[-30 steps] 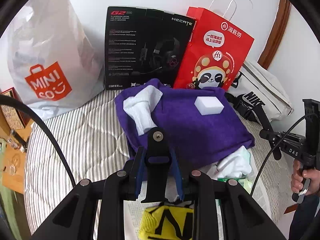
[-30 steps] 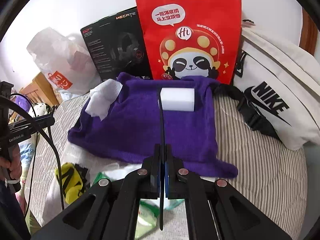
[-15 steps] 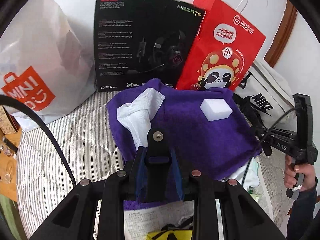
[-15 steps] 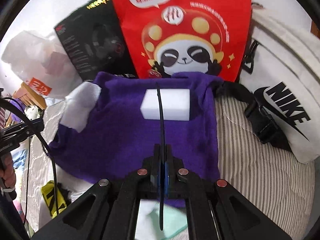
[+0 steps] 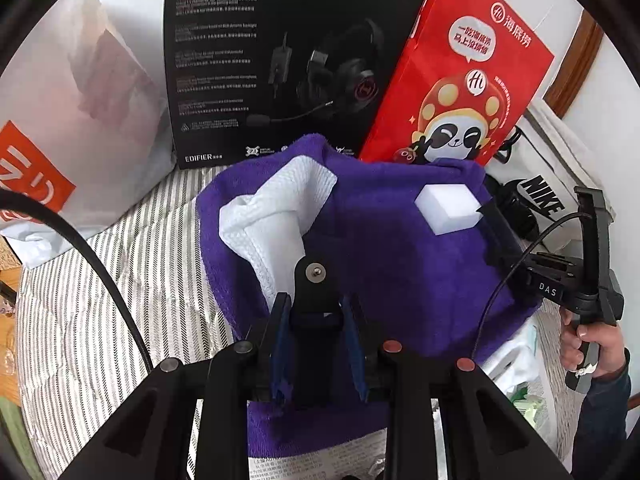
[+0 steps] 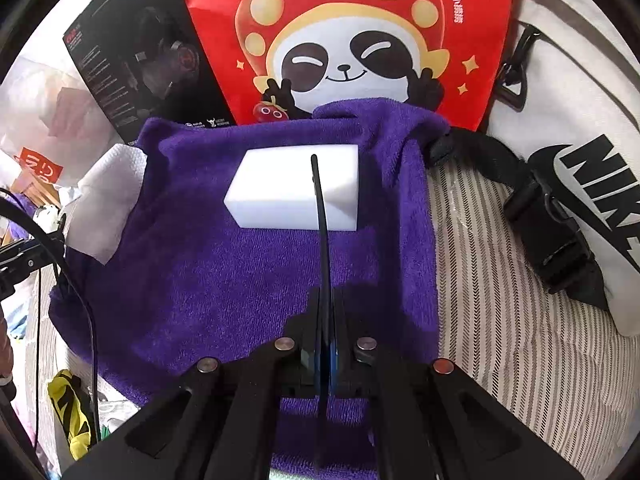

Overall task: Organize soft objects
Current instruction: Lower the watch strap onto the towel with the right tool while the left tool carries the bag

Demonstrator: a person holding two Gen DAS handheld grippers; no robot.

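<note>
Judging by how things lie, the organizing is barely begun. The striped bed (image 6: 500, 320) carries the purple towel (image 6: 248, 280), spread loosely against the black headset box (image 5: 280, 60) and the red panda bag (image 6: 340, 40), with the white Nike bag (image 6: 580, 140) to the right. On the towel rest the white cloth (image 5: 276, 216), crumpled at its left part, and the white sponge block (image 6: 292, 192) near its far edge. Below the towel's near edge a yellow item (image 6: 68, 412) and some pale cloth lie unsorted. Nothing looks gathered or folded yet, so all of the sorting seems left.

The left gripper (image 5: 318, 352) hangs over the towel's near edge just below the white cloth, its jaws a narrow way apart; whether they pinch anything I cannot tell. The right gripper (image 6: 322, 344) has its jaws pressed together and empty, pointing at the sponge block without touching it.

Against the earlier frames, both cameras have come closer and lower: the towel, cloth and sponge fill more of each view, the bags' tops run out of frame, and the yellow item has slipped from the left view.
</note>
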